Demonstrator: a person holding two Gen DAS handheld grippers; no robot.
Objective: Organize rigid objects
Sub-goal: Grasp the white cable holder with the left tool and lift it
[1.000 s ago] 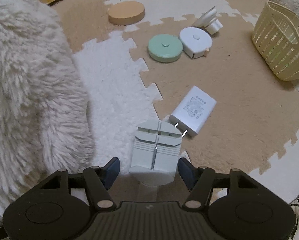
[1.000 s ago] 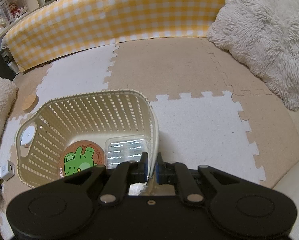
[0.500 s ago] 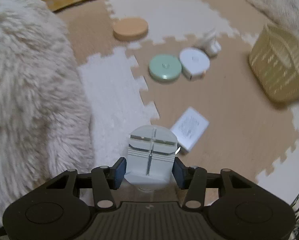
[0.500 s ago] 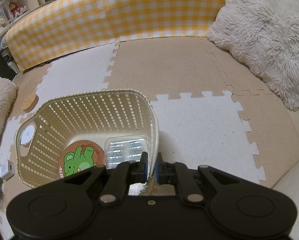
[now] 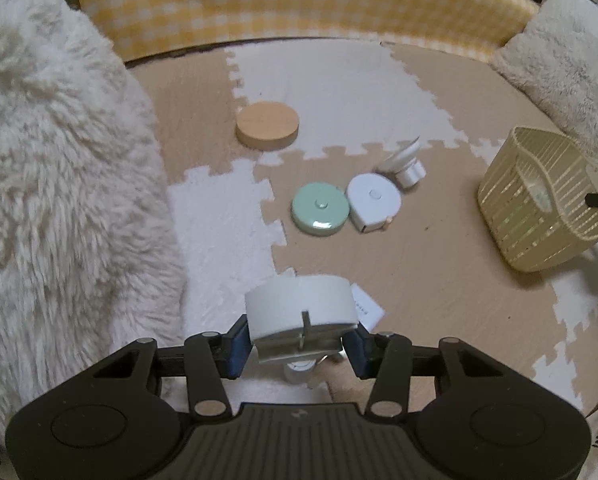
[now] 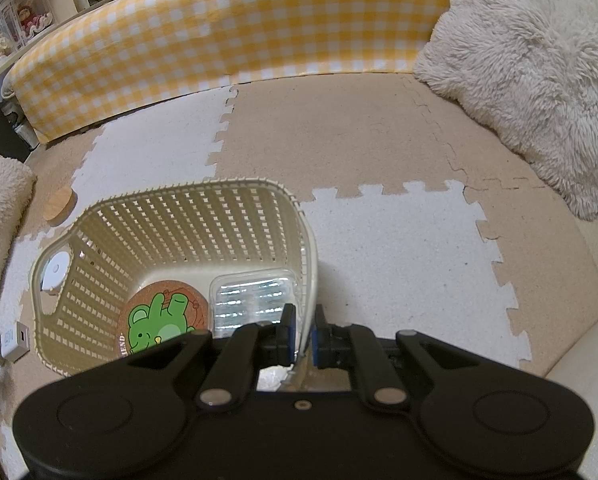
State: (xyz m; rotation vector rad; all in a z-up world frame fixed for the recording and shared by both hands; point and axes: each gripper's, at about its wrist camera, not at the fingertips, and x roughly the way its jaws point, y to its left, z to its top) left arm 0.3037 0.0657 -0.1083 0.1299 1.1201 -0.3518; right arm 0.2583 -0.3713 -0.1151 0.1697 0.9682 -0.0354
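Left wrist view. Our left gripper (image 5: pixel 299 350) has just closed its jaws on the pale grey block (image 5: pixel 301 312), which sits clamped between the blue pads (image 5: pixel 237 346) and is clear of the foam mat (image 5: pixel 439 272). The block's curved end points away from us toward 12 o'clock, so its long axis runs along the fingers. From the jaws, the cream basket (image 5: pixel 539 204) lies at about 2 o'clock, well apart; that bearing is what the coming move turns on. The left hand carries the item, so we judge it the one to travel. A white charger (image 5: pixel 369 308) lies just behind the block with fine print on its face; the print is too small to read. At 12 to 1 o'clock lie a green disc (image 5: pixel 319 214), a white disc (image 5: pixel 375 202) touching it, a white funnel-shaped part (image 5: pixel 405 160), and farther off a wooden disc (image 5: pixel 268 125).

Right wrist view. Our right gripper (image 6: pixel 302 338) is clamped on the near wall of the basket (image 6: pixel 171 216), one pad inside and one outside, steadying it. Inside lie a cork coaster (image 6: pixel 163 320) printed with a green bear and a clear plastic case (image 6: pixel 255 296). Lettering on the coaster's edge appears to end in "END", though it is partly hidden.
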